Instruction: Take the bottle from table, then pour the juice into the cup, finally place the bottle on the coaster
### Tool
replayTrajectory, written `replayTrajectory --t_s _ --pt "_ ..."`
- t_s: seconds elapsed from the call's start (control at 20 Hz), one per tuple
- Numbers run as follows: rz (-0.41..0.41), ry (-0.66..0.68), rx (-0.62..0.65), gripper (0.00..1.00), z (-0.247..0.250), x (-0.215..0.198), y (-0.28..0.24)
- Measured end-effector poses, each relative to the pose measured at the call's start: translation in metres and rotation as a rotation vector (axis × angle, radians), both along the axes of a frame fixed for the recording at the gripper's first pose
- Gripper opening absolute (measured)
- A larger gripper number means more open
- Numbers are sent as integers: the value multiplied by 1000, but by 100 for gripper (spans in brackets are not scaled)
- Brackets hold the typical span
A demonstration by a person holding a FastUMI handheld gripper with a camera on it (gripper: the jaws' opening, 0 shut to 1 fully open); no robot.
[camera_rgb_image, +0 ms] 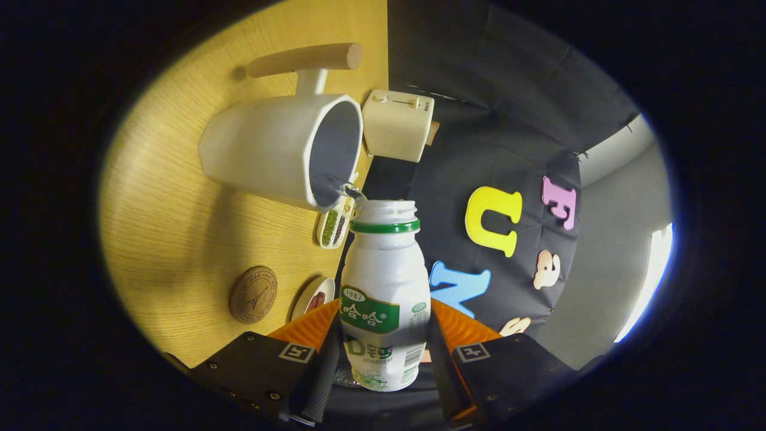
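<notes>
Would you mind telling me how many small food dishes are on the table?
2: a divided dish just beyond the bottle held in the gripper, and a plate beside the coaster. Others may be hidden.

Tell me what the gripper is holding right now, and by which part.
The gripper holds the bottle by the lower part of its body, one finger pressing each side over the label. Its open neck points at the white cup.
</notes>
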State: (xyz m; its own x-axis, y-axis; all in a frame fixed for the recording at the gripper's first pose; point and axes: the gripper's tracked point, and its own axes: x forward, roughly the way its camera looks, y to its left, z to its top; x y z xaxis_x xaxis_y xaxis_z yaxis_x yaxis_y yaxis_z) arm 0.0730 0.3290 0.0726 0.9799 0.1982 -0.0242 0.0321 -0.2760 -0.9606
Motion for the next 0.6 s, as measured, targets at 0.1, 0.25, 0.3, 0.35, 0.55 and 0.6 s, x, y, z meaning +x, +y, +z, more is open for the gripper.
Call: replayTrajectory --t_s 0.1,0.25,0.3,0.35,0.55,0.6 --pt "1 -5 -7 70 1 -1 1" --pt "1 -4 -19 70 -1 0 2" --pt "2 -6 -22 70 -1 0 1" --pt "2 -6 -26 70 -1 -1 1" --pt "8 -15 -49 70 0 -2 4" --pt "11 -19 -55 70 0 -3 5"
